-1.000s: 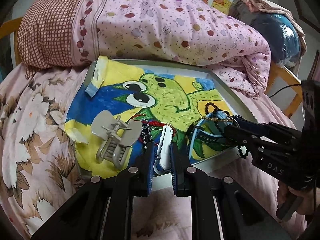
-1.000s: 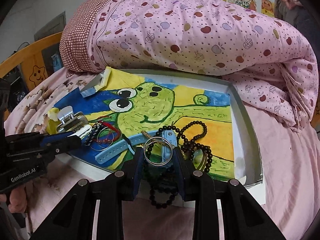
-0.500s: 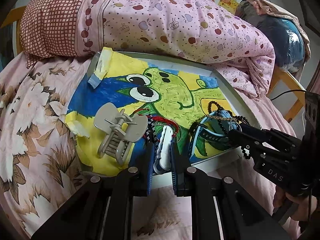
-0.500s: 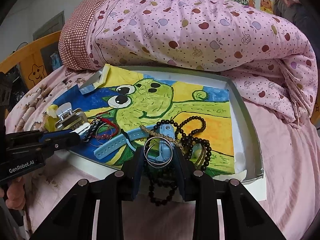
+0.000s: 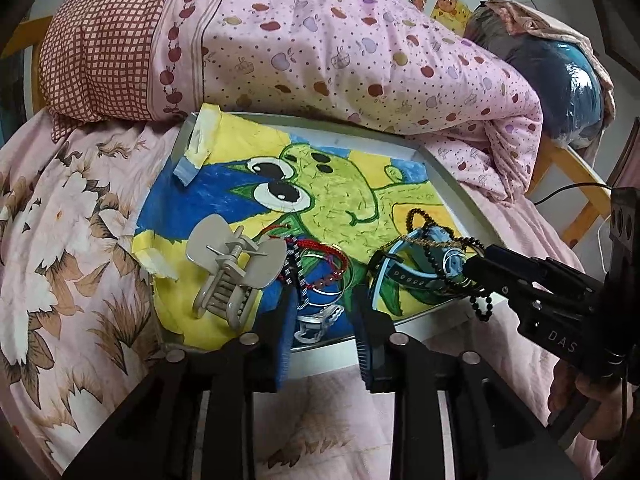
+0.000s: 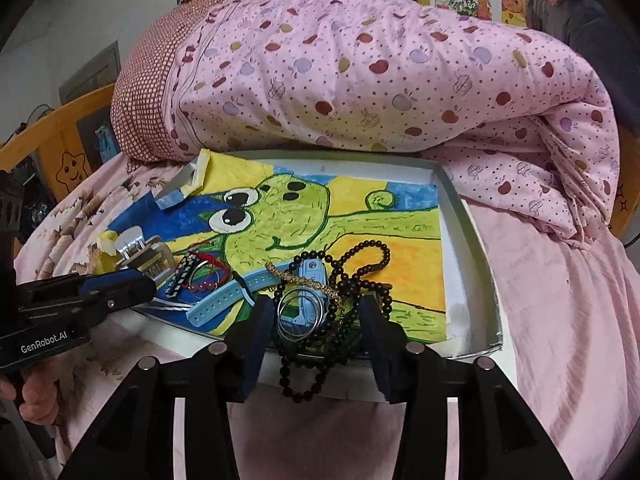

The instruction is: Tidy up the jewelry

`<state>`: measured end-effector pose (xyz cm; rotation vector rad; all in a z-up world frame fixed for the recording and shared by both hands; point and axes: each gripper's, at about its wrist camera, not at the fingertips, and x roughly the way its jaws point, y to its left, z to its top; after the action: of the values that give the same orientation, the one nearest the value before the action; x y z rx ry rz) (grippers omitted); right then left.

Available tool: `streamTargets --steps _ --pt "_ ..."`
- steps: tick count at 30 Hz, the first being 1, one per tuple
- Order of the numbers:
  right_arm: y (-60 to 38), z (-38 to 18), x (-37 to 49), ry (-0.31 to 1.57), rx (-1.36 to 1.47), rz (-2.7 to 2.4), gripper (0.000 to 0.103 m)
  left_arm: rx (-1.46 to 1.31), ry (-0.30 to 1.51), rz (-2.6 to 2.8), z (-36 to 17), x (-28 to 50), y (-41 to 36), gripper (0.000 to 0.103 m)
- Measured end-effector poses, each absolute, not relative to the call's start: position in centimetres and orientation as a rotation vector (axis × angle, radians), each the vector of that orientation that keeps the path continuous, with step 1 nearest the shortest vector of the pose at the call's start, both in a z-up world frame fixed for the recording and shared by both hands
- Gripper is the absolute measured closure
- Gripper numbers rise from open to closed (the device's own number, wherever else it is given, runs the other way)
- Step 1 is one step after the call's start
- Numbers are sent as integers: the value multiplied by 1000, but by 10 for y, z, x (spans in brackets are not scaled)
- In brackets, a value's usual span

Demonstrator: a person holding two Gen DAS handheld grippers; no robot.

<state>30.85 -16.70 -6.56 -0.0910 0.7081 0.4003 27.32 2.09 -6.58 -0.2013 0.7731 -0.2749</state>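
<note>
**Both tools loosened over the jewelry tray**

I had both tools at the near edge of the shallow tray, which sat on the bed against a rolled pink quilt. A frog drawing lined the tray, and all the jewelry lay along its near side.

My left tool had just been opening. Its blue pads stood apart with the small white hair clip lying loose between them on the tray, and I saw neither pad pressing on it. Just beyond it sat the red cord bracelet and thin bangles, and to their left the big grey claw clip.

My right tool had also just been opening. Between its spread pads lay the silver ring, resting on the blue watch strap, with the black bead necklace looped around them and trailing over the tray's front rim. Nothing was clamped; the pads stood clear of the pile on both sides. A gold chain crossed the strap just behind the ring.
</note>
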Motion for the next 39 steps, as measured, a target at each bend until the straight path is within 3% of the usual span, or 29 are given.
streamTargets --steps 3,6,11,22,25,39 --pt "-171 -60 305 697 -82 393 57 -209 755 -274 -60 270 20 71" --pt "-178 -51 299 663 -53 384 40 -220 718 -271 -52 264 21 60" --pt "-189 -36 290 622 -8 378 27 -227 640 -263 -31 254 22 38" --pt "-209 3 247 493 69 391 6 -200 536 -216 6 223 15 26" --pt "-215 10 229 465 76 395 0 -206 510 -185 16 208 15 2" --pt "-224 34 152 400 64 458 0 -144 435 -94 46 129 15 2"
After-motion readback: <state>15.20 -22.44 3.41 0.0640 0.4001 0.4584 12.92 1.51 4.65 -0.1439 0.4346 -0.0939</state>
